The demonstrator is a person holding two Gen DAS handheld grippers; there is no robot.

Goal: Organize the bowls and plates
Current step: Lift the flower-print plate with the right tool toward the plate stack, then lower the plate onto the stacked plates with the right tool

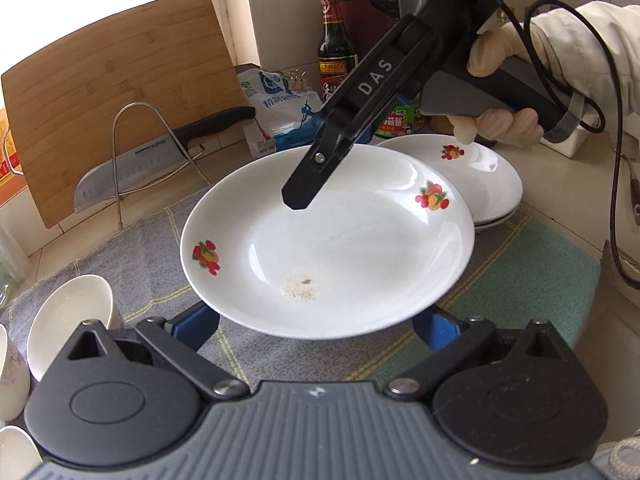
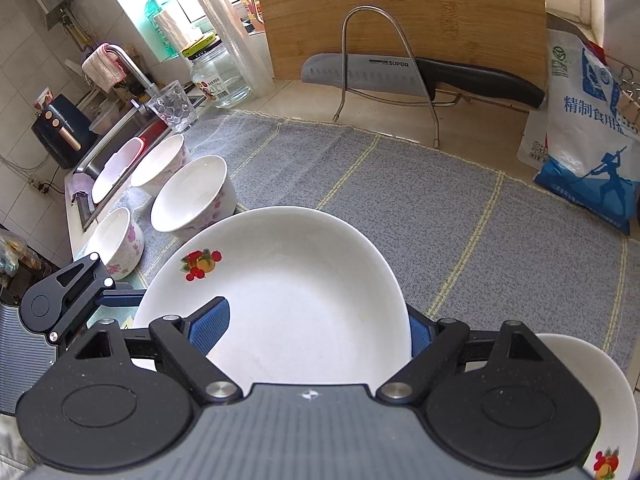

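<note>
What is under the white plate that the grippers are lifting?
Under the lifted plate lies the grey checked cloth, seen around its rim. Both hand-held grippers' blue fingers reach beneath its edge. The cloth directly below is covered, so anything there is hidden.

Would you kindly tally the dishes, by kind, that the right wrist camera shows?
Plates: 2, the held plate and the corner plate
Bowls with pink flowers: 3, the near bowl, the middle bowl and the far bowl
Sink-edge dish, kind unclear: 1
Total: 6
</note>
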